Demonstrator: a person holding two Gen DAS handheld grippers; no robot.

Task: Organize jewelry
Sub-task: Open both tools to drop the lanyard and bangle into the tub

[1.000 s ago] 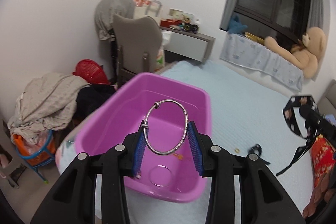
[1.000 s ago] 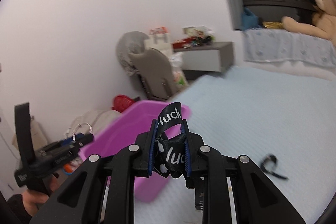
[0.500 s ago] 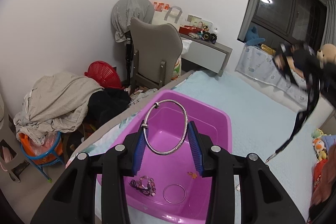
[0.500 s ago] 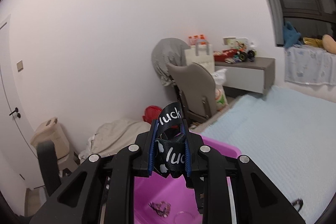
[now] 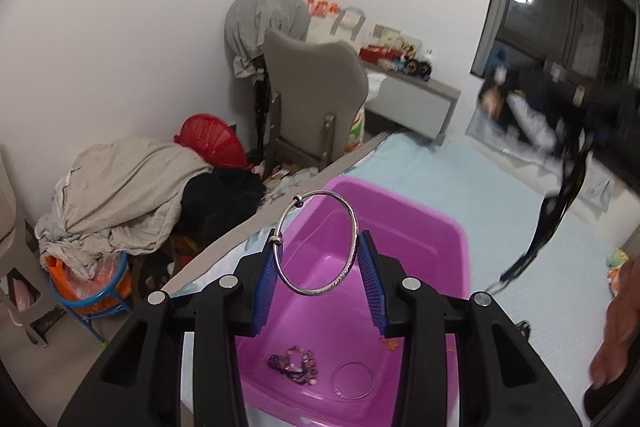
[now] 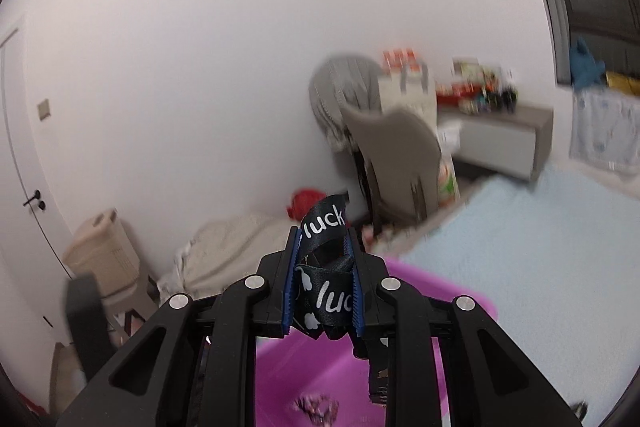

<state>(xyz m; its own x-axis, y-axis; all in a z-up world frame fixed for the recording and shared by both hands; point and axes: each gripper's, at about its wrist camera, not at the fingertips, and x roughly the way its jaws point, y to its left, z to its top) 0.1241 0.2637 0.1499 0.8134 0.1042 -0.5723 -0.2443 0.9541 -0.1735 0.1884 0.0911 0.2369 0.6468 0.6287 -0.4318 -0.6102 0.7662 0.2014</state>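
My left claw (image 5: 318, 277) pinches a thin silver bangle (image 5: 318, 243) upright, its ring facing the camera, above the glossy purple plastic tub (image 5: 432, 227) on the pale blue bed (image 5: 460, 171). My right claw (image 6: 324, 281) clamps a folded black printed ribbon (image 6: 326, 297), its tail hanging down.

A silver bangle (image 5: 319, 242) is standing upright, pinched between blue pads above the purple tub (image 5: 436, 239). At the tub's six o'clock are lying a beaded bracelet (image 5: 294, 371) and thin ring (image 5: 352, 380). A black "luck" ribbon (image 6: 326, 267) is bunching, clamped.
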